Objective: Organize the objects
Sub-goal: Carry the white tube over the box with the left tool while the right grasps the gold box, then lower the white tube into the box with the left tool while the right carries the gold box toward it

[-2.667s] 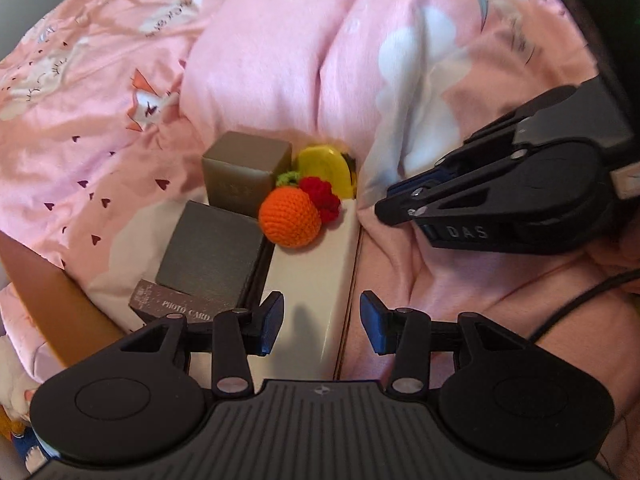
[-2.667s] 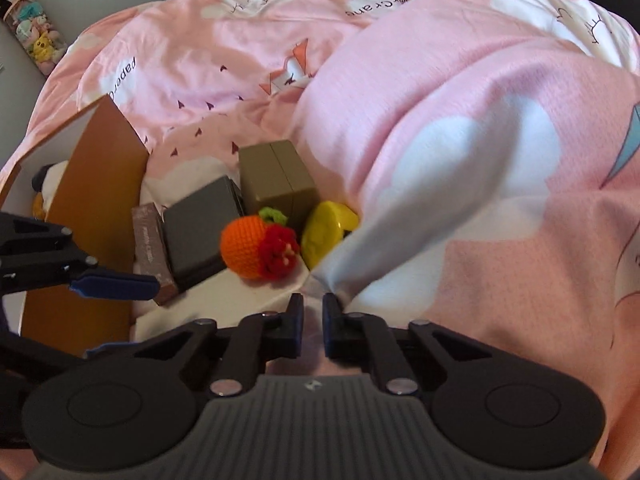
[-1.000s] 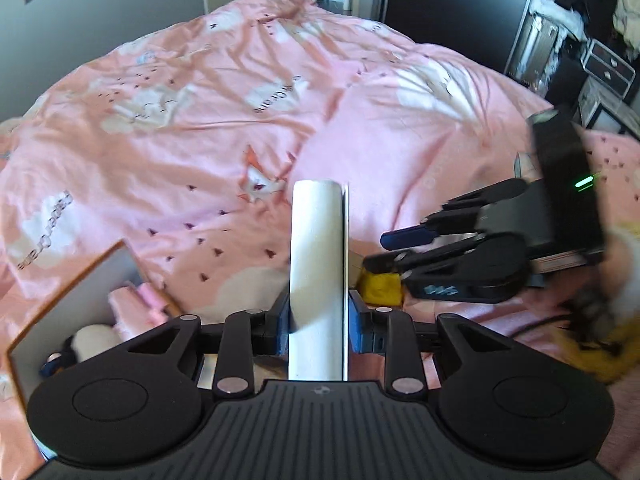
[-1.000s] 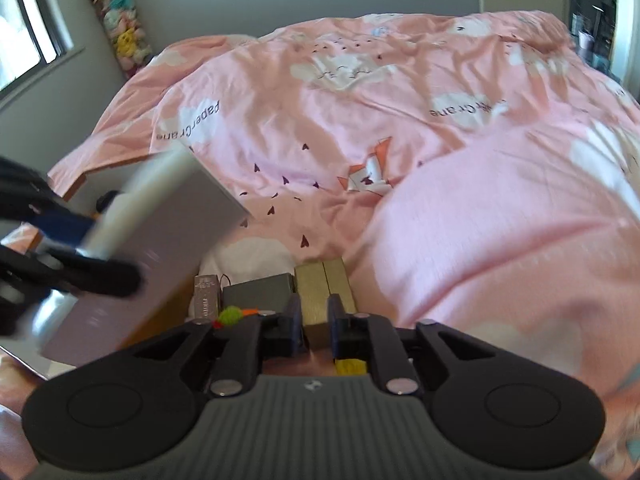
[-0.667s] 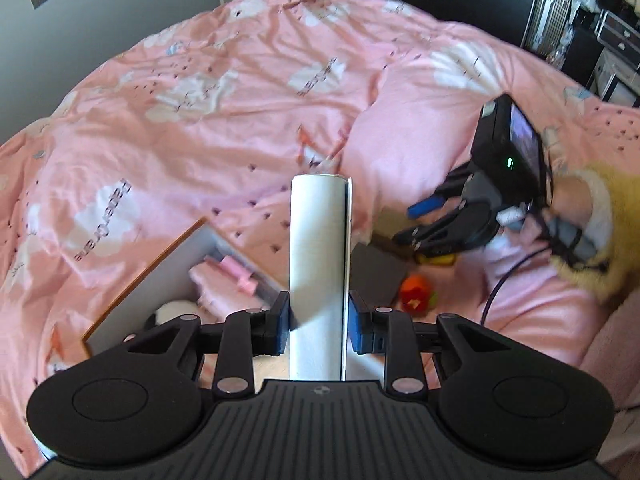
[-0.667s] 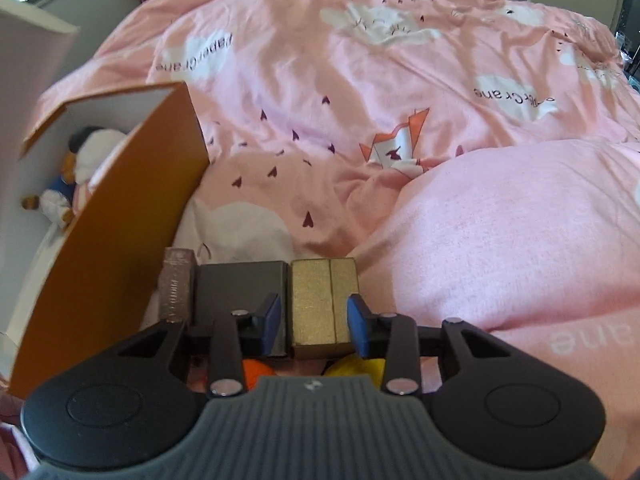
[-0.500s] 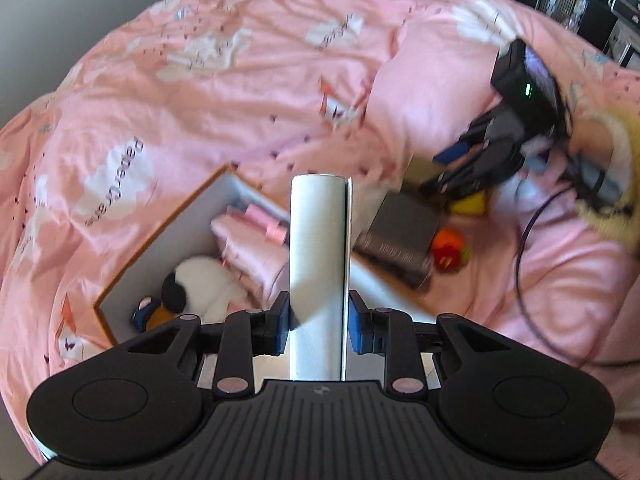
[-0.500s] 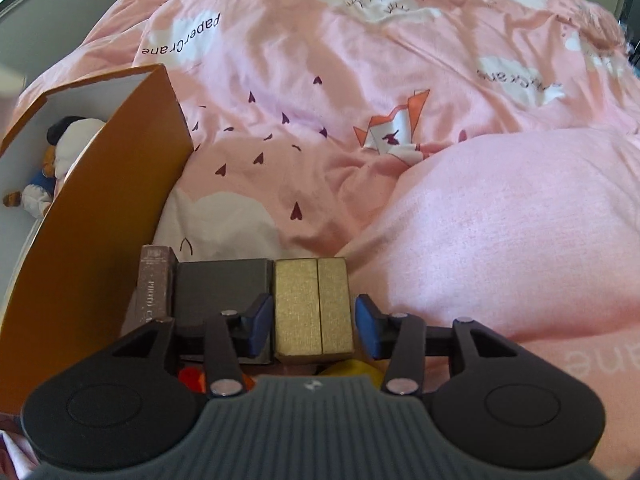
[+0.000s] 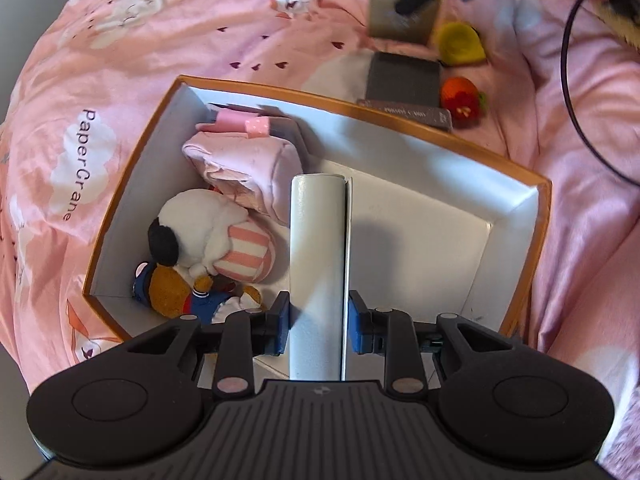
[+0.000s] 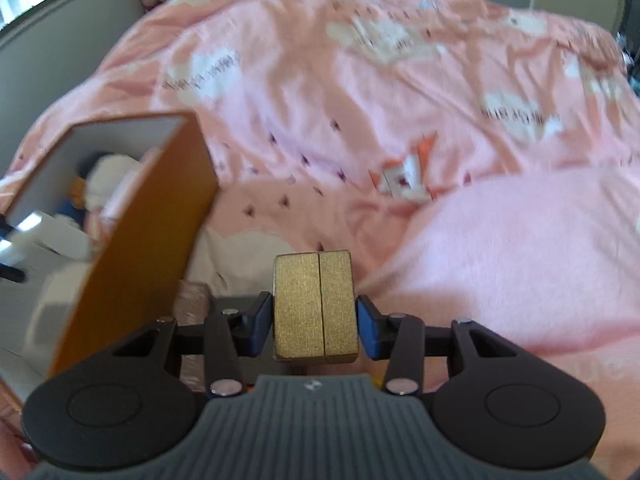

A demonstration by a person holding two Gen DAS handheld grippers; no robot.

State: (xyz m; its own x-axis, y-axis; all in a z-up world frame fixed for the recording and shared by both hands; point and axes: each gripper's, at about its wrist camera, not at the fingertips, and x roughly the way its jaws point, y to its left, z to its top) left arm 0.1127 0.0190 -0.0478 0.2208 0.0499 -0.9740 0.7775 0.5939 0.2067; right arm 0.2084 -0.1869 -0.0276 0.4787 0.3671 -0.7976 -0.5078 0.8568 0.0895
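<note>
Your left gripper point(image 9: 319, 322) clenched on white flat box point(image 9: 318, 264) – box hangs over open orange storage box point(image 9: 532, 236), plush toys point(image 9: 208, 248) inside at left. Your right gripper point(image 10: 314, 330) grasps gold box point(image 10: 315, 306) – pads press its sides, just right of storage box wall, above pink bedcover point(image 10: 400, 120).

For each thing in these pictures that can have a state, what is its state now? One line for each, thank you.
Left gripper: shut on the white box.
White box: held on edge above the orange box.
Right gripper: jaws on both sides of the gold box, pads at its sides.
Gold box: closed, between the jaws.
Orange box: open, no lid, partly filled.
Plush dog: lying inside the orange box.
Pink cloth: folded inside it.
</note>
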